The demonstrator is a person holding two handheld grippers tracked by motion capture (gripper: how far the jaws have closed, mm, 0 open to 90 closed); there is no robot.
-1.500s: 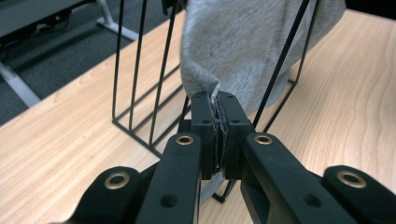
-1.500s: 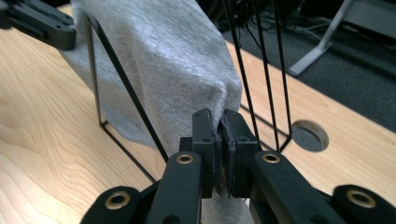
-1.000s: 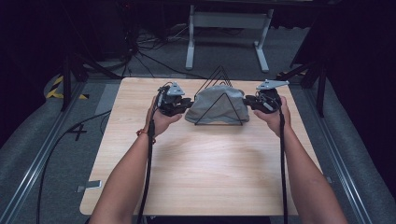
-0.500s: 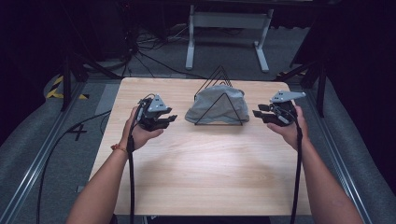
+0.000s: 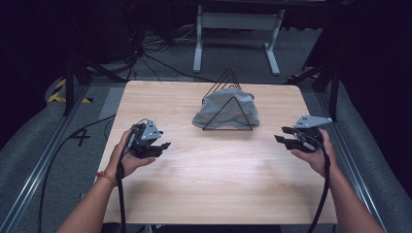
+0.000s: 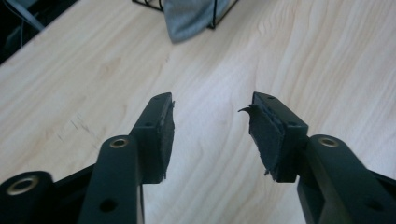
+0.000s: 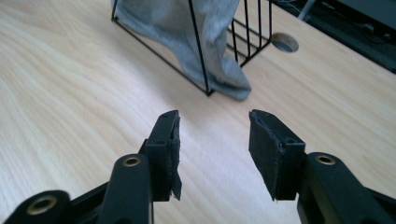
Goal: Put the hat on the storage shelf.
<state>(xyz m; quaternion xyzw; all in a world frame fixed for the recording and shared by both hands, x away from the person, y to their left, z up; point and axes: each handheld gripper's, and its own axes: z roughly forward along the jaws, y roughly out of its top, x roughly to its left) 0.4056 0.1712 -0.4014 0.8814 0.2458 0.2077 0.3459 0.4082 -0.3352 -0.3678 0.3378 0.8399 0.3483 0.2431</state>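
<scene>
A grey cloth (image 5: 224, 109) lies draped over a black triangular wire rack (image 5: 228, 82) at the back middle of the wooden table (image 5: 218, 184). My left gripper (image 5: 164, 144) is held over the table's left side, well apart from the rack, and is open with nothing between its jaws. My right gripper (image 5: 281, 136) hovers near the right edge, also open and empty. In the left gripper view the left gripper (image 6: 210, 123) points at bare wood with the cloth (image 6: 191, 16) far ahead. In the right gripper view the right gripper (image 7: 214, 140) faces the rack (image 7: 196, 46) and the hanging cloth (image 7: 210, 28).
A round cable hole (image 7: 285, 42) sits in the tabletop beyond the rack. Behind the table stands a white metal frame (image 5: 233, 29) on a dark floor with cables (image 5: 160, 53). Metal rails (image 5: 34, 179) run along both sides.
Both grippers have drawn away from the rack, the left one outward to the left and nearer, the right one outward to the right and nearer. The cloth stays on the rack.
</scene>
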